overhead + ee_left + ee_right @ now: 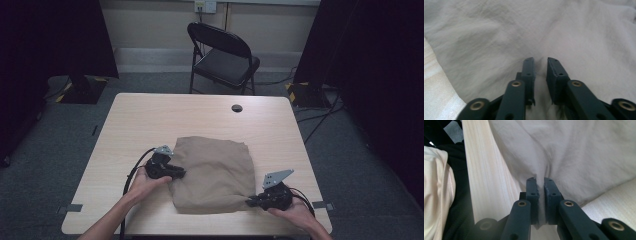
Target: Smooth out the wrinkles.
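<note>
On the desk in front of you lies the tan cloth, folded into a rough square near the close edge. Your right claw is clamped on a pinch of its near right corner, fabric squeezed between the jaws. Your left claw sits at the cloth's left edge, jaws narrowly apart with fabric bunched between them, not clearly pressed. Judging by this, some folding looks done, and another fold or a lift remains. How many layers each claw has caught is hidden beneath the folds.
</note>
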Action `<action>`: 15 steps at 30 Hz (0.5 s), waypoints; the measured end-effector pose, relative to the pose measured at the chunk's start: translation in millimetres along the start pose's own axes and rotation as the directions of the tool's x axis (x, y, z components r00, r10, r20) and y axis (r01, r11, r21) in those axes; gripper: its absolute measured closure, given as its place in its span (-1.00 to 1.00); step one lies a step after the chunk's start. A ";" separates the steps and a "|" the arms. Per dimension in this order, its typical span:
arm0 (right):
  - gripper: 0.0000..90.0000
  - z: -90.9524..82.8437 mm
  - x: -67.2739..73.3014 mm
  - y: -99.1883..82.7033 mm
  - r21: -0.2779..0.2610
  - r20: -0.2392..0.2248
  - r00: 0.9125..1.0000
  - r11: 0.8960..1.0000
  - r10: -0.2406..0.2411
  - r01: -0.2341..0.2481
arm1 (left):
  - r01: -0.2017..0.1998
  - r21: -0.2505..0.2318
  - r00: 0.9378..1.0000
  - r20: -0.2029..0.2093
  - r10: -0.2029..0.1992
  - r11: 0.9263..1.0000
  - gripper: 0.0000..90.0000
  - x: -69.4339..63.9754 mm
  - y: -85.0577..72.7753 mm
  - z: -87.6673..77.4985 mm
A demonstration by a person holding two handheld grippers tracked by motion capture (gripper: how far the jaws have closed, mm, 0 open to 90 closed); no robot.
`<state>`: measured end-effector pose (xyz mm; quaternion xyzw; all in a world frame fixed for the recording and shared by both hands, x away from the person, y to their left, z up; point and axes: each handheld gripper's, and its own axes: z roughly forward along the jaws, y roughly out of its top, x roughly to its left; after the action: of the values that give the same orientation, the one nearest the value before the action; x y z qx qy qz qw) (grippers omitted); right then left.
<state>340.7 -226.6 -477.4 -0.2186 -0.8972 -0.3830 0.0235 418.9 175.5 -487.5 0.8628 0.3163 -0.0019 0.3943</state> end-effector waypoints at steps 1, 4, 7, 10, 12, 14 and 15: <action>0.87 0.6 0.0 -0.3 0.003 0.000 1.000 1.000 0.002 -0.002 | -0.005 -0.008 1.000 0.012 0.005 1.000 0.64 -2.7 0.3 -2.3; 0.87 1.5 0.3 -1.0 0.003 0.000 1.000 1.000 0.007 -0.007 | -0.038 -0.057 0.997 0.065 0.042 0.998 0.58 -18.9 2.6 -16.2; 0.87 2.2 0.2 -1.7 0.003 0.000 1.000 1.000 0.014 -0.014 | -0.090 -0.095 0.987 0.125 0.102 0.991 0.53 -40.7 0.5 -30.3; 0.87 2.3 0.8 -2.0 0.003 0.003 1.000 1.000 0.015 -0.015 | -0.145 -0.084 0.974 0.165 0.157 0.986 0.48 -58.6 -11.6 -37.2; 0.86 2.4 1.2 -2.0 0.004 0.006 1.000 1.000 0.013 -0.014 | -0.165 -0.053 0.970 0.170 0.171 0.985 0.41 -63.5 -21.4 -37.8; 0.86 2.6 1.2 -2.1 0.004 0.006 1.000 1.000 0.015 -0.015 | -0.184 -0.039 0.968 0.168 0.188 0.982 0.32 -63.6 -28.9 -37.9; 0.86 2.7 1.1 -2.0 0.006 0.007 1.000 1.000 0.016 -0.016 | -0.188 -0.041 0.965 0.176 0.193 0.981 0.25 -62.9 -31.0 -38.3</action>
<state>339.2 -225.6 -480.4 -0.2269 -0.8966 -0.3795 0.0242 342.2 182.4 -466.3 0.8807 0.1952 -0.0380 0.4298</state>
